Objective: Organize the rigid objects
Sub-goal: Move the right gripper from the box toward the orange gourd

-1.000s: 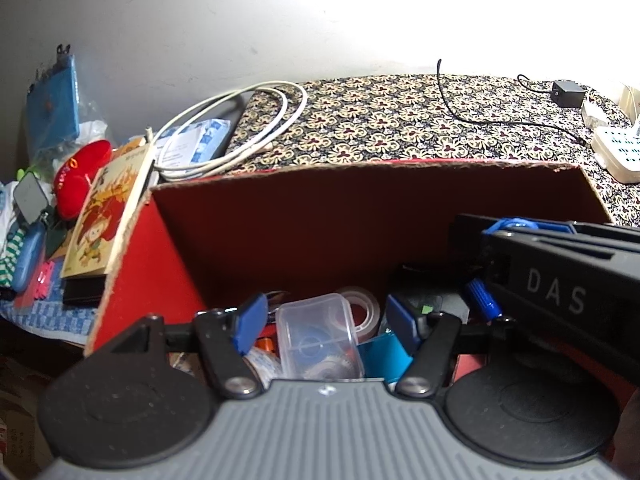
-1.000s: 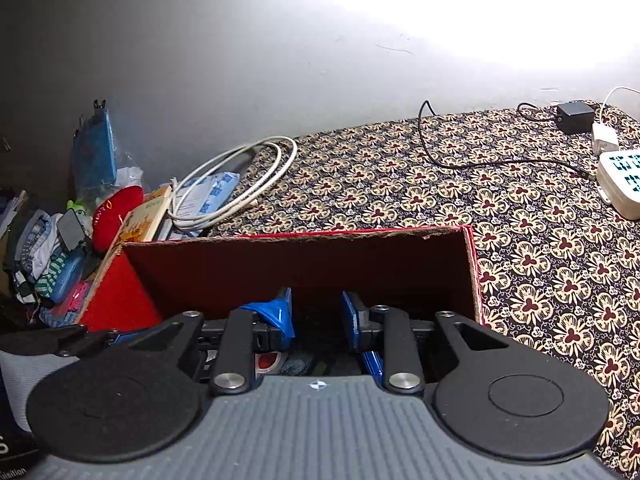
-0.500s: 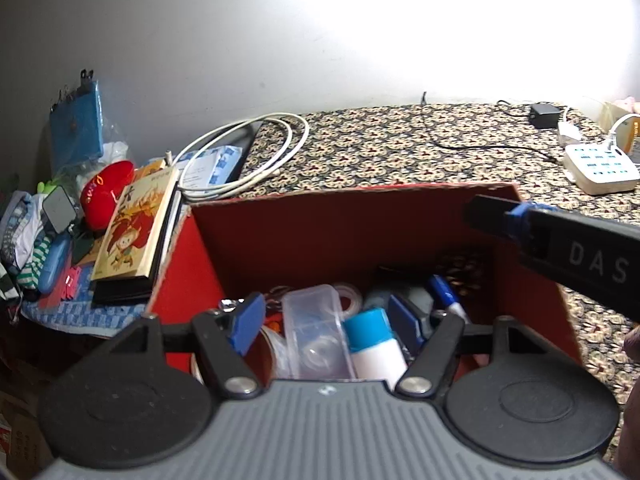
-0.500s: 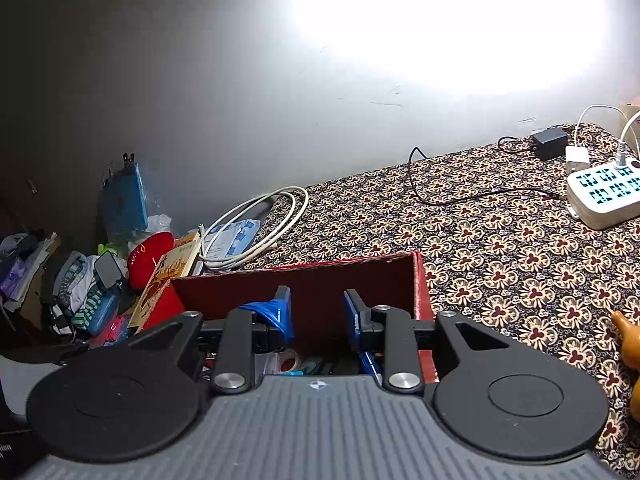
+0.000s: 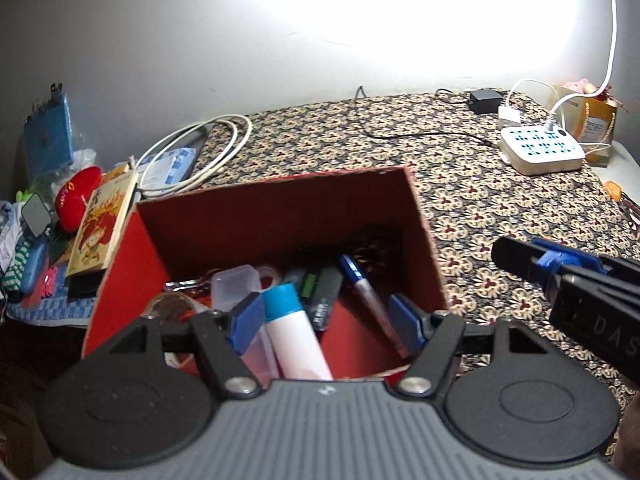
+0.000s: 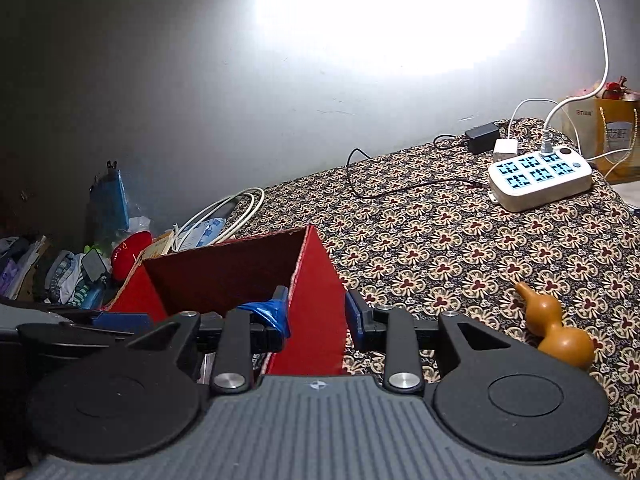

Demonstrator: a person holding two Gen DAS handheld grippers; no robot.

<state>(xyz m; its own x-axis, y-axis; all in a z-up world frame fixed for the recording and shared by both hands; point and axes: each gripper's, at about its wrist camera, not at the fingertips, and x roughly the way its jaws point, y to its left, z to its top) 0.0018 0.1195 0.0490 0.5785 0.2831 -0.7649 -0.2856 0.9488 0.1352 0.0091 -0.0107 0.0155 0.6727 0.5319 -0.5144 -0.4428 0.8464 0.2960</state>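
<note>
The small tan gourd (image 6: 558,330) lies on its side on the patterned surface (image 6: 460,248), to the right of the red box (image 6: 320,312) and clear of it; it appears to be the one loose rigid item not yet put away. It is judged light, hard and smooth, with two rounded bulbs and a narrow waist, so it is likely to roll or slip out of a pinch on the larger bulb; the waist looks the soundest place to take hold, with the fingers set across it. Inside the red box (image 5: 280,216) lie the items already gathered: a white tube with a blue cap (image 5: 292,332), a blue-capped marker (image 5: 368,292), a clear plastic container (image 5: 236,284) and dark pen-like pieces too crowded to name. The right hand-held gripper (image 6: 316,320) stands moderately apart and carries nothing; its left finger is over the box interior and its right finger outside, with the box's right wall in line between them, contact not determinable. The left hand-held gripper (image 5: 326,318) is spread wide above the near part of the box, with the white tube seen between its fingers but not clamped. A white power strip (image 6: 540,178) sits well beyond the box, toward the wall.
</note>
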